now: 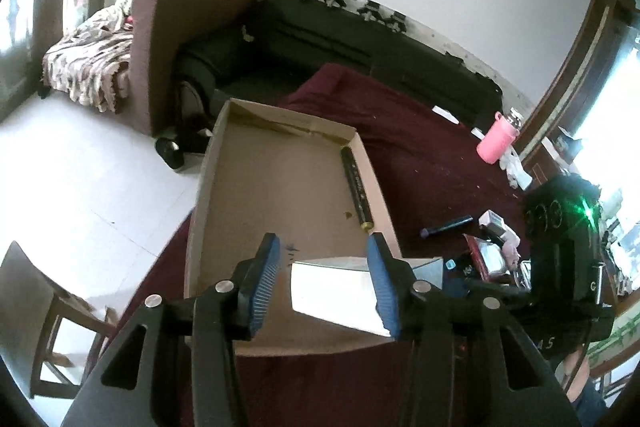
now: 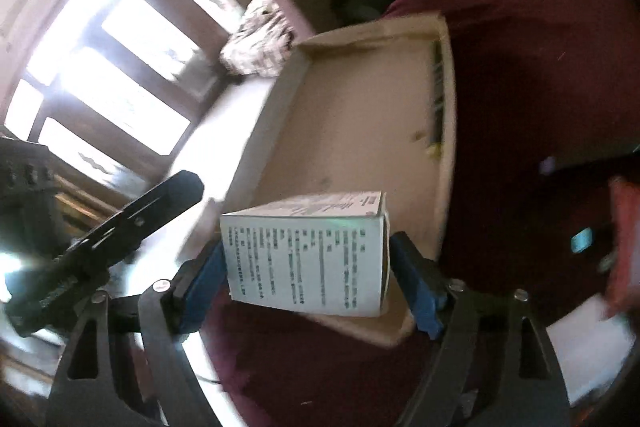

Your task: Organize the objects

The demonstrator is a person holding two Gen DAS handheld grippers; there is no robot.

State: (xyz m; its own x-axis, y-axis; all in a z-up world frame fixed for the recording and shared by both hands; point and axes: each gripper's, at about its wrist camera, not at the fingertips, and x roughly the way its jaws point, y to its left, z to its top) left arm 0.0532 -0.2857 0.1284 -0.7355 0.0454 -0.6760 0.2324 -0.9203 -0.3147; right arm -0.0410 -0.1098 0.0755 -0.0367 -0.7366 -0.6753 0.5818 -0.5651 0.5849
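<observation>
Position check, right wrist view: the white box [image 2: 304,255] sits squarely between the pads of your right gripper [image 2: 308,247], printed face toward the camera and its wide side spanning the jaws. The pad [image 2: 204,279] on the left of that view lies against the box's edge. At the other pad [image 2: 416,291] a thin gap seems to show, but motion blur hides the contact. I cannot tell whether the box is pinched or already free.

Location: the box is at the near edge of the cardboard tray [image 1: 208,187], toward its near right corner. Whether its base rests on the tray floor cannot be read from either view.

Left gripper [image 1: 323,241]: jaws partly spread, nothing between the pads. The box lies just beyond its fingertips, half hidden by one pad. Your right hand is clearly the nearer one; the left only hovers beside it over the tray's near edge.

Other contents: a dark cylinder [image 1: 356,187] lies flat against the tray's right wall, long axis running near to far. The rest of the floor is bare cardboard.

Judgement: the coming move turns on the box being dead ahead of the right jaws with the cylinder off to its far right. If you set it down, keep its long side along the near wall, clear of the cylinder. Draw back straight along the fingers so neither pad drags a corner.
</observation>
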